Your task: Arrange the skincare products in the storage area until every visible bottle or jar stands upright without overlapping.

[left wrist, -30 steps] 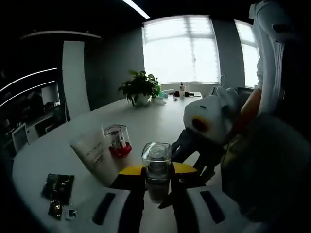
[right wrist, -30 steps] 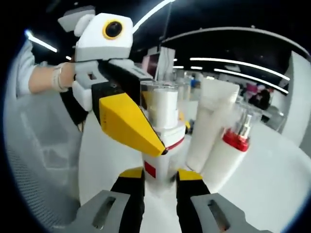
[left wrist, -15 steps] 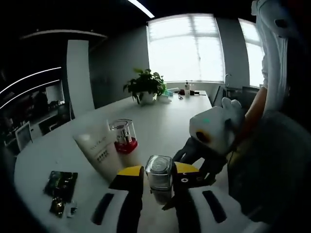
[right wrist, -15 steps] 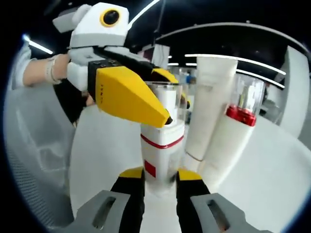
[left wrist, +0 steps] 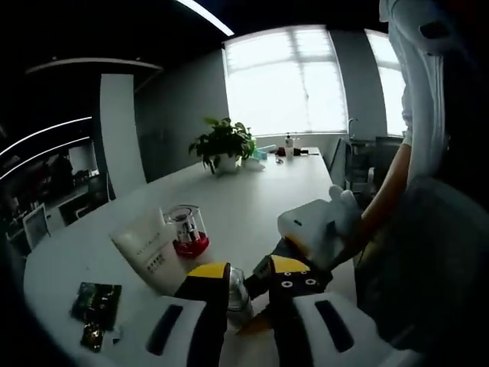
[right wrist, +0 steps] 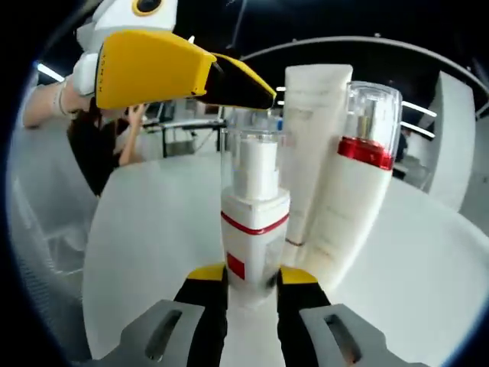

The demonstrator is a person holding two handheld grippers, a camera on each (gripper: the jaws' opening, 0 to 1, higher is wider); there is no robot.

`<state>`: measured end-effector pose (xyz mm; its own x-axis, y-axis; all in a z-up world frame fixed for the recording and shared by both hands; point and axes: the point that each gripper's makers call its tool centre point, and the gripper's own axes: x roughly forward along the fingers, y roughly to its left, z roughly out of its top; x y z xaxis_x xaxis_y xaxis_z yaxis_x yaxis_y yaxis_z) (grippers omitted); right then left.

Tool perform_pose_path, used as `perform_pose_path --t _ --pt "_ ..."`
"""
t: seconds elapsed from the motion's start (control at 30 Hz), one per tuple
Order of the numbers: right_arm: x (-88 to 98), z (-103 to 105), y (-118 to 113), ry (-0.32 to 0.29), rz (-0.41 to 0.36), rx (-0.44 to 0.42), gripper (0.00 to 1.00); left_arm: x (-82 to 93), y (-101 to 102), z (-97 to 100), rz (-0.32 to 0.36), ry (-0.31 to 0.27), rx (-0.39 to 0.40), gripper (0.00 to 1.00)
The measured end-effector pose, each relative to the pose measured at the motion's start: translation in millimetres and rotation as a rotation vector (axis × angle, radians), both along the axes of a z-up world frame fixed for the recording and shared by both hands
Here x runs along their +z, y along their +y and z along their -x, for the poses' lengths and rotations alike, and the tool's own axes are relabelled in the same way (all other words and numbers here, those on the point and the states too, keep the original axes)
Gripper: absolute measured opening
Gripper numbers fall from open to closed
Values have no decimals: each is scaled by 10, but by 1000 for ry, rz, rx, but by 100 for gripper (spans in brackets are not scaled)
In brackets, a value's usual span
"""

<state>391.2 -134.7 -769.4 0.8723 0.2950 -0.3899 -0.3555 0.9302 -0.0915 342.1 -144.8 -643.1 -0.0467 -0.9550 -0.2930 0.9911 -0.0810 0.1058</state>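
A white pump bottle (right wrist: 256, 222) with a red stripe and a clear cap stands on the white table (right wrist: 145, 229). My right gripper (right wrist: 252, 277) is shut on its base. My left gripper (right wrist: 263, 90) hovers just over the cap, its yellow jaws apart and not around it. In the left gripper view the clear cap (left wrist: 237, 289) shows low between the jaws of my left gripper (left wrist: 248, 267), and the right gripper's white body (left wrist: 317, 225) reaches in from the right. A white tube (right wrist: 317, 153) and a red-collared bottle (right wrist: 359, 183) stand upright just behind, touching each other.
Two black sachets (left wrist: 95, 302) lie near the table's left edge. A potted plant (left wrist: 221, 141) and small items stand at the far end by the window. A person's arm (left wrist: 390, 191) and a grey chair (left wrist: 428, 267) are on the right.
My left gripper has come off the clear cap and risen just above it. The right gripper still holds the bottle's base, now lower and upright on the table.
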Motion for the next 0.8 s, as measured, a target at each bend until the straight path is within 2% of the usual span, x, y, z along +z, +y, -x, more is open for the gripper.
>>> perform_pose_path --t 0.1,0.27,0.6,0.77,0.8 --pt "5 -11 -22 -5 19 -6 16 -54 -5 -40 -7 2 11 16" --pt "31 -33 -59 -41 0 -23 16 -91 -22 -33 -8 1 2 17" --pt "32 -84 -53 -60 -27 -23 17 -131 -27 -126 -6 33 29 19" --pt "19 -68 -47 -48 -27 -15 17 -127 -35 -102 -7 34 23 20" --pt "-10 -52 -42 -31 -27 -9 17 -128 -38 -102 -7 35 25 20"
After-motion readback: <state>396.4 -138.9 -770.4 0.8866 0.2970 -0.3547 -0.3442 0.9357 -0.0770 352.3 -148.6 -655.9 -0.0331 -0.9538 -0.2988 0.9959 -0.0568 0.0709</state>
